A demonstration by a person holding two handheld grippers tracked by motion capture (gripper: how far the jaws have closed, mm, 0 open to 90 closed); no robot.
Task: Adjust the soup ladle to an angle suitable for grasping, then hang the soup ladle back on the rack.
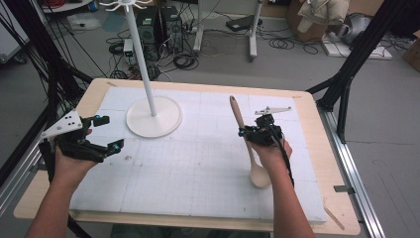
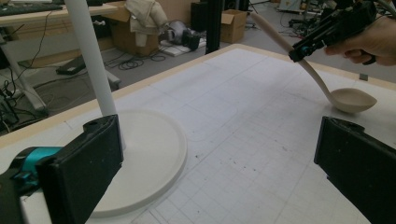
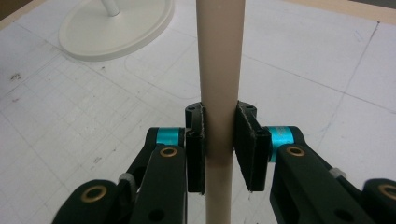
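A wooden table (image 1: 317,148) carries a white gridded mat (image 1: 198,168) that covers most of its top. On the far left part of the mat stands a white stand (image 1: 153,116), a round flat base with a tall thin pole rising from its middle. A beige ladle (image 1: 250,148) lies across the right side of the mat, its bowl resting on the mat near the person's edge and its handle slanting up and away. The right gripper (image 1: 253,131) is clenched on the ladle's handle; in the right gripper view both pads press the handle from either side. The left gripper (image 1: 110,133) hovers over the mat's left edge, near the stand's base, its jaws spread wide apart and holding nothing
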